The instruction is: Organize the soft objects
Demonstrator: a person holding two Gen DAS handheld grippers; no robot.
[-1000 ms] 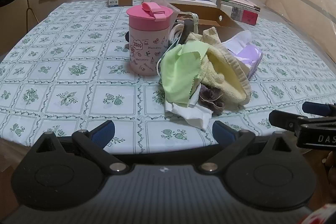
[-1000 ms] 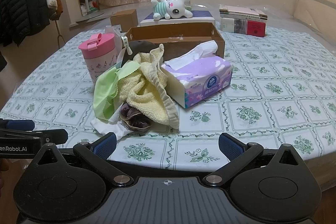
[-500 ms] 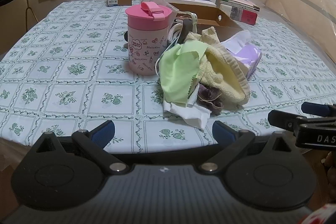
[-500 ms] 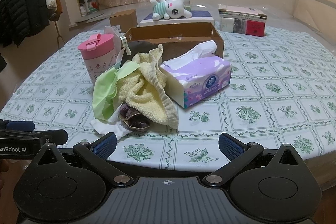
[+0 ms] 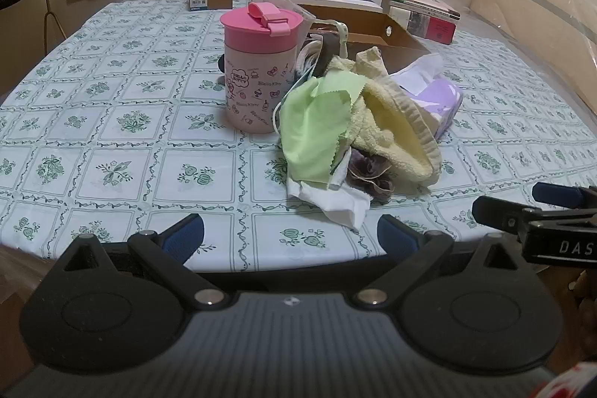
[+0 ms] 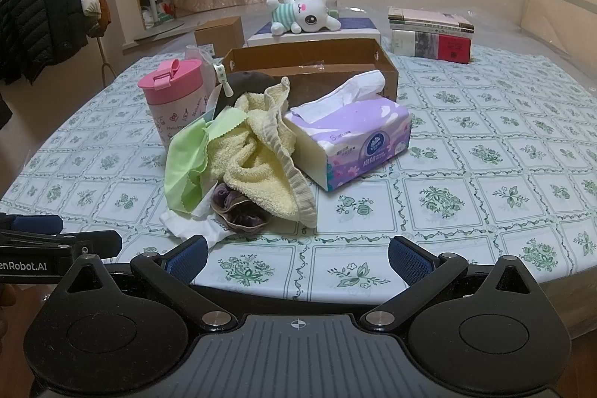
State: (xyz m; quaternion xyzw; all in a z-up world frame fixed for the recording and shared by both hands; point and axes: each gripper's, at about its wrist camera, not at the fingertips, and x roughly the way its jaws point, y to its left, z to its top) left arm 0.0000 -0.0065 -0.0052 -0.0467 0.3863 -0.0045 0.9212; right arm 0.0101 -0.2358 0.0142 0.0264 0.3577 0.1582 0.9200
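Hovering wide open, left tongs [image 5: 291, 235], right tongs [image 6: 296, 254], seemingly empty.

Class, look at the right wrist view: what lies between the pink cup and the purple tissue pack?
The pile of soft things: the green cloth nearest the pink cup, then the yellow towel leaning against the tissue pack. The right wrist view shows it.

The tabletop [image 6: 485, 174] has a white cloth with green flower squares on it. On it sit a pink cup [image 6: 175, 99], a purple tissue pack [image 6: 358, 140], a brown open box [image 6: 309, 62] and a pile of soft cloths [image 6: 238, 166], all close together. At the far end are a small brown box [image 6: 220, 30], some books [image 6: 429, 34] and a flat box [image 6: 358, 25] with a toy bunny [image 6: 304, 12] lying on top.
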